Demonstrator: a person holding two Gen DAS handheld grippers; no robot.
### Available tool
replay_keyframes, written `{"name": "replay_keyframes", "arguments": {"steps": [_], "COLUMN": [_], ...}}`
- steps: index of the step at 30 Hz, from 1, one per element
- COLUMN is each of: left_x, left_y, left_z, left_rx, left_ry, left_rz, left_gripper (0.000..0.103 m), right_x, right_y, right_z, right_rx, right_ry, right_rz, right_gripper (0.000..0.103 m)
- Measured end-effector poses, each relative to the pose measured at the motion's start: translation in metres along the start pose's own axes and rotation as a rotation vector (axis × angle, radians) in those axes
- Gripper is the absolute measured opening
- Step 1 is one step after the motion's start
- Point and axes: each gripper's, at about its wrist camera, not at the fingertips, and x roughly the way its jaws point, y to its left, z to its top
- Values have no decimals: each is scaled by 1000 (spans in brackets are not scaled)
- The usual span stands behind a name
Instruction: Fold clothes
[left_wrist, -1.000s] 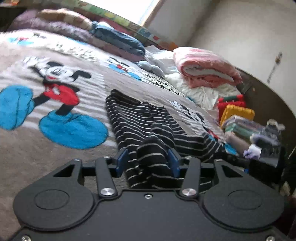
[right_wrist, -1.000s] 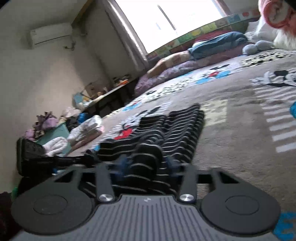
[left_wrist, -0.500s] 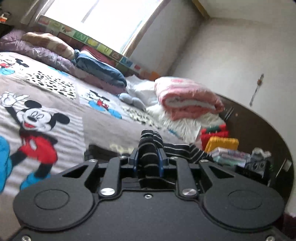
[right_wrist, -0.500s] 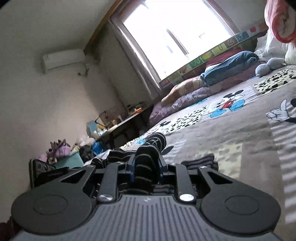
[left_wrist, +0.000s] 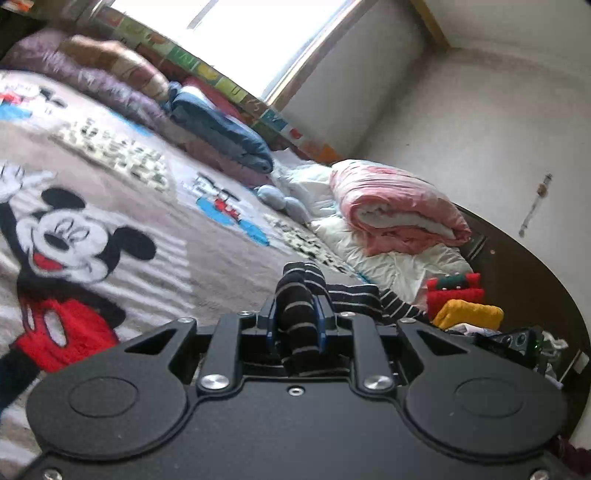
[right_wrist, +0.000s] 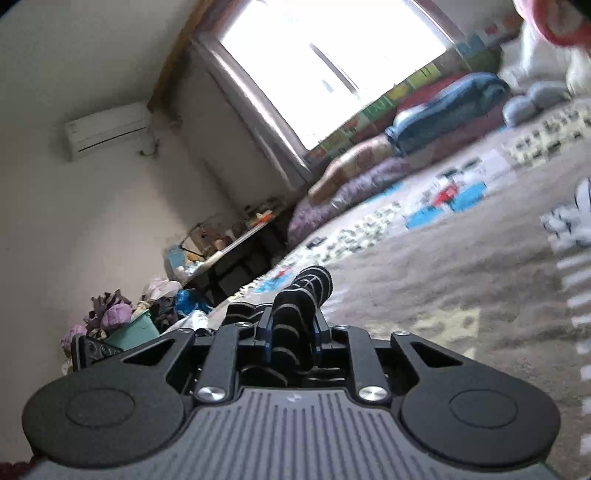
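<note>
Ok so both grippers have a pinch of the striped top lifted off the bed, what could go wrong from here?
1. Each grip is a narrow bunch: the striped garment sits as a thin roll in the left gripper and the right gripper, so it may slip out.
2. The rest of the cloth is hidden below the grippers, so it could drag on the fuzzy blanket and fold crooked.

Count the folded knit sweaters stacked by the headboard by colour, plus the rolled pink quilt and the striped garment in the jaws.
Red sweater: 1
Yellow sweater: 1
Pink quilt: 1
Striped garment: 1
Total: 4
</note>
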Motion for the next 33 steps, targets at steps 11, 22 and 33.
{"name": "replay_keyframes", "arguments": {"steps": [11, 22, 33], "left_x": [22, 18, -31], "left_y": [23, 22, -66], "left_z": [-7, -7, -20], "left_rx": [-63, -59, 333], "left_ry": [73, 60, 42], "left_rz": [62, 132, 92], "left_gripper": [18, 35, 47], "right_x": [15, 2, -41], "right_y": [-37, -36, 83], "right_z": [-13, -10, -23], "right_rx": [135, 139, -440], "right_ry": [48, -23, 25], "right_rz": [-44, -124, -132], "right_gripper": [21, 56, 53]}}
